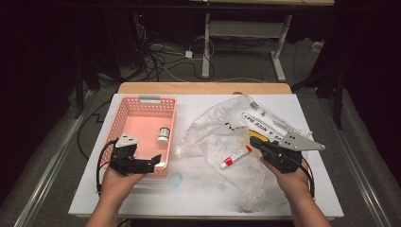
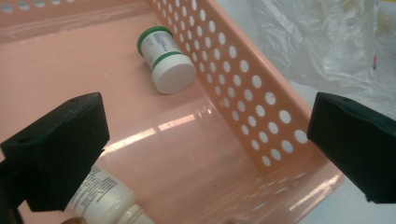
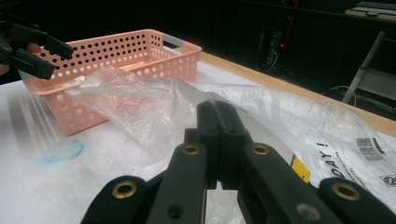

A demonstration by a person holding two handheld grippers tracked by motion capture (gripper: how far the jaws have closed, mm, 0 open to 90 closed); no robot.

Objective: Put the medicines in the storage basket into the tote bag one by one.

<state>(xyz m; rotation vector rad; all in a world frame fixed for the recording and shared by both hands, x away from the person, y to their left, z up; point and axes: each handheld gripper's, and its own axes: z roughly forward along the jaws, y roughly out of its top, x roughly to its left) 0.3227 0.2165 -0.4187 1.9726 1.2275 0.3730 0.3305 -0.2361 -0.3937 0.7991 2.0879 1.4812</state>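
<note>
My left tool (image 1: 152,161) sits over the near right corner of the pink perforated basket (image 1: 124,113), jaws wide apart and nothing between them. In the left gripper view one pad is above the basket floor and the other is outside the right wall, so the jaws straddle that wall without touching it. Inside the basket a white jar with green bands (image 2: 166,59) lies on its side against the right wall, cap toward the camera. A second white bottle (image 2: 103,198) lies at the near end, partly hidden under my left pad; can't tell whether pad and bottle touch. My right tool (image 3: 217,122) has its jaws pressed together, pinching the clear plastic bag (image 1: 222,127) at its right side; in the right gripper view the film bunches up right at the tips. The bag is crumpled across the middle of the white counter (image 1: 208,203), just right of the basket and touching its side. A small white tube with a red cap (image 1: 235,157) lies in the bag area near the right tool; can't tell whether it's inside or under the film. A yellow item (image 1: 257,135) shows beside the right tool tips, too hidden to identify. There's a faint blue ring mark (image 1: 176,179) on the counter near the basket's corner.
</note>
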